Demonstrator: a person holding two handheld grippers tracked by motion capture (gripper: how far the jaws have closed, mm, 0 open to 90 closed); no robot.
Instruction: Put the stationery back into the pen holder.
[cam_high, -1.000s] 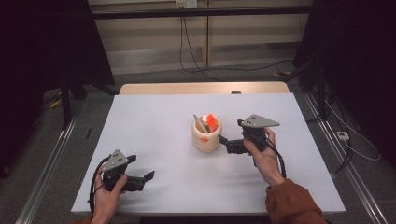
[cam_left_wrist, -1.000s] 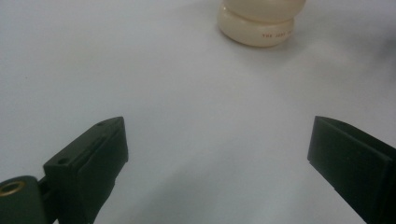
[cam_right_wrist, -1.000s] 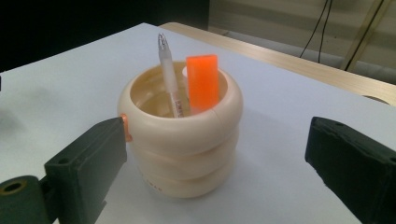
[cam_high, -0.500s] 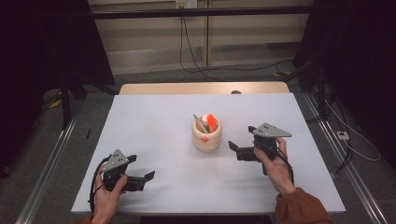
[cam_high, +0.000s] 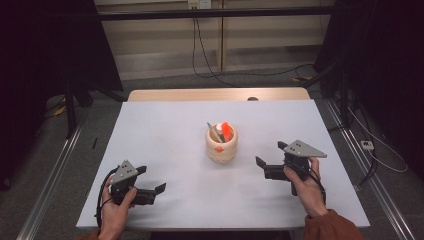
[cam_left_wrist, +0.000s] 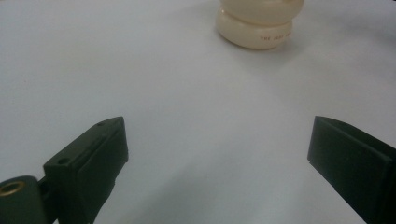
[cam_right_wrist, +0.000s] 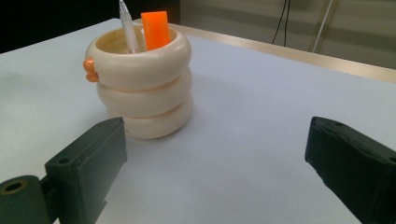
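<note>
A cream ringed pen holder (cam_high: 221, 146) stands upright in the middle of the white table (cam_high: 170, 125). It holds an orange marker (cam_right_wrist: 156, 29) and a white pen (cam_right_wrist: 126, 23), and a small orange knob (cam_right_wrist: 89, 70) sits on its side. My right gripper (cam_high: 270, 154) is open and empty, a short way right of the holder and nearer the front edge. In the right gripper view the holder (cam_right_wrist: 142, 84) stands ahead and to the left of the open gripper (cam_right_wrist: 215, 158). My left gripper (cam_high: 151, 179) rests open near the front left, and the holder's base (cam_left_wrist: 254, 28) lies far ahead of it (cam_left_wrist: 217, 154).
A wooden strip (cam_high: 215, 95) runs along the table's far edge. Cables (cam_high: 210, 65) lie on the floor behind it, and metal rails (cam_high: 55, 165) run along both sides. Bare tabletop surrounds the holder.
My right gripper has drawn back from the holder, toward the front right of the table, and stayed open. The left gripper has not moved.
</note>
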